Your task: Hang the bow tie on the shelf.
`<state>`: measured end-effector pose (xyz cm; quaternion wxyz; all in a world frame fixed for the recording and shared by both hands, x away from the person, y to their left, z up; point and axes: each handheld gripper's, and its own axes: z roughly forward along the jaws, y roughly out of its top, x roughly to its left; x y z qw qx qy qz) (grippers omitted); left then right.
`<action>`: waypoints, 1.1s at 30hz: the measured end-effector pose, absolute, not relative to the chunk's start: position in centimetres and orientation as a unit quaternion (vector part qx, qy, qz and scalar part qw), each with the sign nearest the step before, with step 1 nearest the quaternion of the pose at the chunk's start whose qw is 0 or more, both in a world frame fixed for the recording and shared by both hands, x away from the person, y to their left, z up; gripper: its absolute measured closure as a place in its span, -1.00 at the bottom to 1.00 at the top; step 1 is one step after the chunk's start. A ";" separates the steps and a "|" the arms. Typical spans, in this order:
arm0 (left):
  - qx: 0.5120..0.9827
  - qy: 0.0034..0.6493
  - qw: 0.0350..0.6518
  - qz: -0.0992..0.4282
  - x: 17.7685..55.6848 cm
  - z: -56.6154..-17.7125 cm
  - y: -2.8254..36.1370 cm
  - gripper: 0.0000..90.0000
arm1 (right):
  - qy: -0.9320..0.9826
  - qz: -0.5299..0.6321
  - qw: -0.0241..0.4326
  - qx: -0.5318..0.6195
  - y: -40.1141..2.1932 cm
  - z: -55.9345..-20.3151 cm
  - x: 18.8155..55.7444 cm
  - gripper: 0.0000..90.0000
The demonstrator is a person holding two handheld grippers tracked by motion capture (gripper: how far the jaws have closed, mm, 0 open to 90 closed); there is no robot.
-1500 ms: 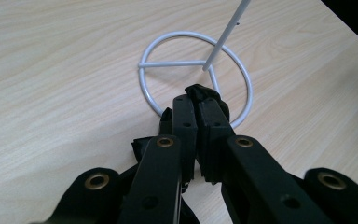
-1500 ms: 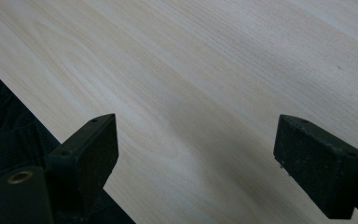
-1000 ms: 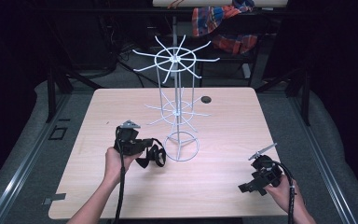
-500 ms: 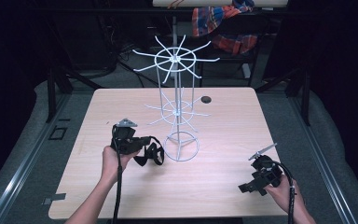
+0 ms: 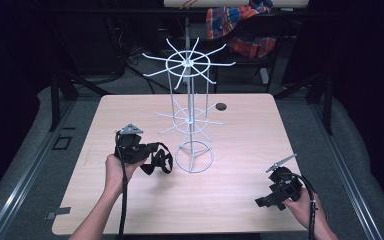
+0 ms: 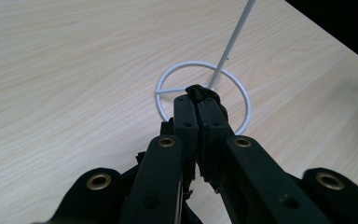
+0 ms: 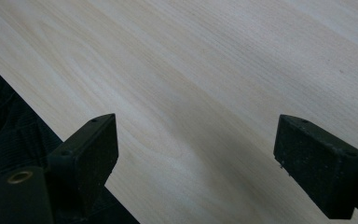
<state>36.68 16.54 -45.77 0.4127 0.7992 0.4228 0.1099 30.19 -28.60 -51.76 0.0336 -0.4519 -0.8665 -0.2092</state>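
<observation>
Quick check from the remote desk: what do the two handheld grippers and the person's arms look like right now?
Both grippers are matte black. The left gripper has linked arms with brass-coloured rivets and a grey three-cornered plate on top; a black cable trails back along the forearm. The right gripper has blocky black pads, a grey plate and a looping black cable. Both forearms are bare, no sleeves or gloves in view.

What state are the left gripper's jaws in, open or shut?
Shut on the black strap. In the left gripper view the left gripper has its jaws pressed together with a bit of black material pinched at the tips.
</observation>
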 end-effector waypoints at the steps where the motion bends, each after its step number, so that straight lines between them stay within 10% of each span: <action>1: 0.803 0.419 0.408 0.114 36.7 -45.7 16.5 0.96 | -0.857 -0.223 0.029 -0.463 -28.4 -52.0 30.0 -0.70; 33: 0.812 0.383 0.423 0.123 34.9 -42.7 17.0 0.96 | -0.871 -0.196 0.037 -0.449 -28.8 -51.8 30.4 -0.70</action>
